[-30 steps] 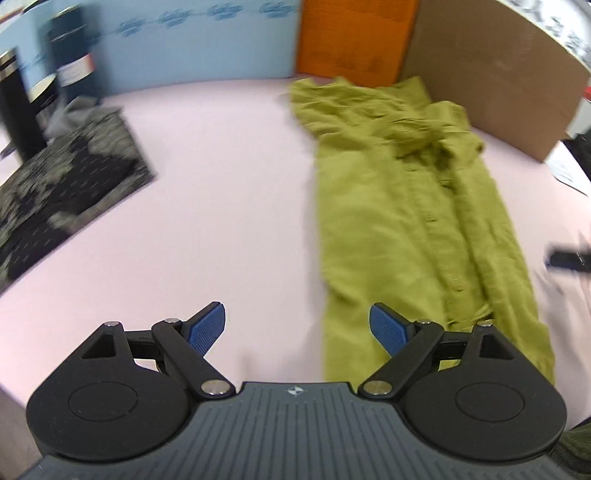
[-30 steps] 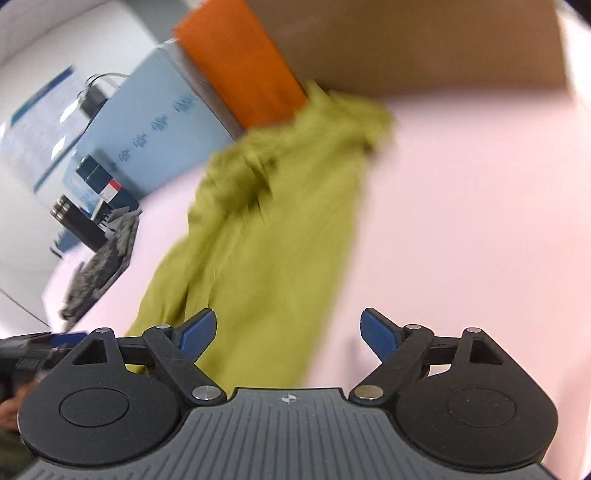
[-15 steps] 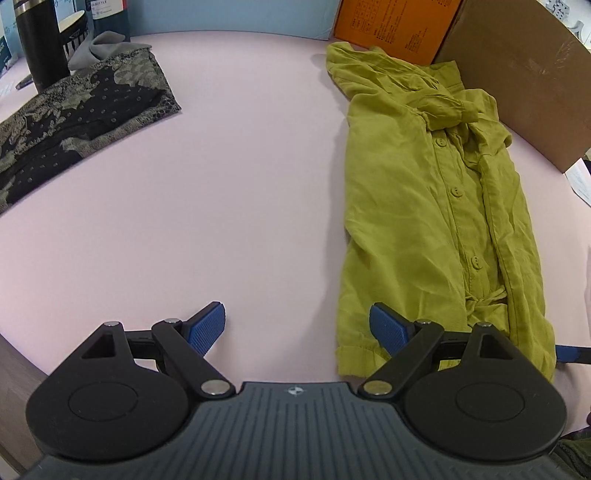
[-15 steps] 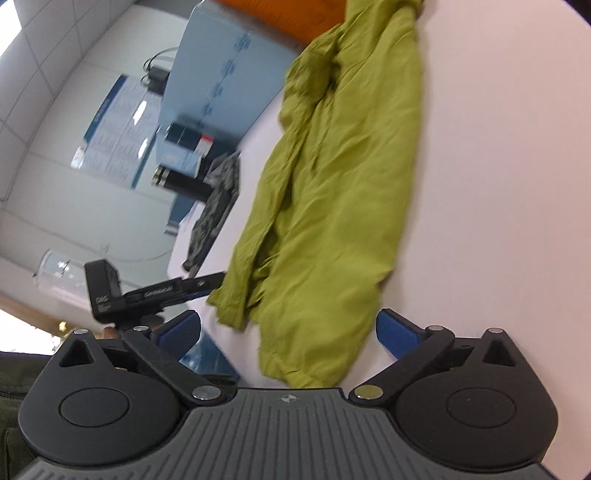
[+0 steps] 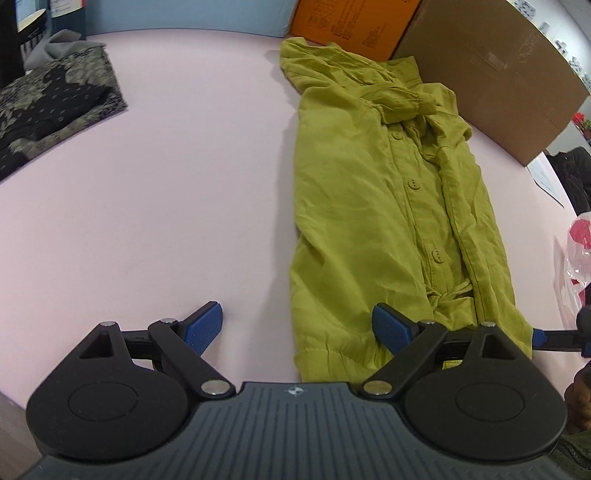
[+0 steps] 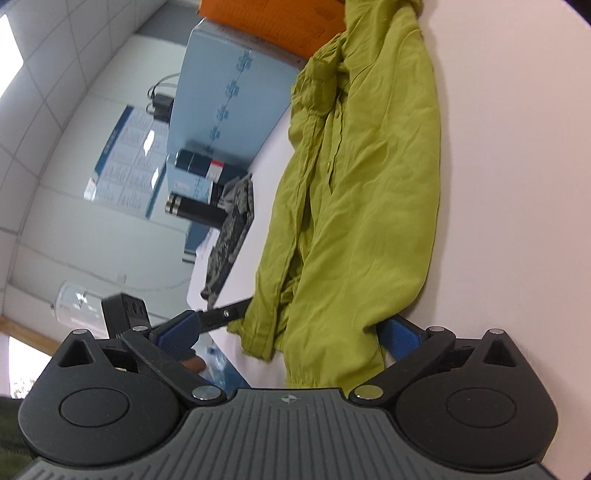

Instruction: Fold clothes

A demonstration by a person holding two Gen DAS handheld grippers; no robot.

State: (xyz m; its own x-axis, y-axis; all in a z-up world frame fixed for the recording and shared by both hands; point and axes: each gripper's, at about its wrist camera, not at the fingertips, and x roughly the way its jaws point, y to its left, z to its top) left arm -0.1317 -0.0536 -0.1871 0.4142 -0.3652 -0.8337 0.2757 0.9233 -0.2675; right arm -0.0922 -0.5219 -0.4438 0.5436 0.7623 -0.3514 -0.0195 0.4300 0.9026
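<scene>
A: How will the crumpled olive-green button-front shirt (image 5: 373,206) of thin woven cloth handle?

B: I'd judge it light, limp and a bit slippery; it will sag and slide, not hold a crease. It lies lengthwise on the pale pink tabletop (image 5: 177,177), collar end against the orange cardboard box (image 5: 347,22) and the brown cardboard box (image 5: 491,74), hem toward both grippers.

A: Where to take hold?

B: At the hem corners, probably. The left gripper (image 5: 295,326) has its jaws spread wide, empty, one blue pad over the shirt's near left corner. The right gripper (image 6: 291,338) has just been opening its jaws; they stand wide with the hem bunched between them, not pinched as far as I can see.

A: Room to move?

B: Left of the shirt the tabletop is bare up to the folded black-and-grey patterned garment (image 5: 51,103). Beyond the shirt the boxes block; the tabletop's near edge is close to the hem.
</scene>
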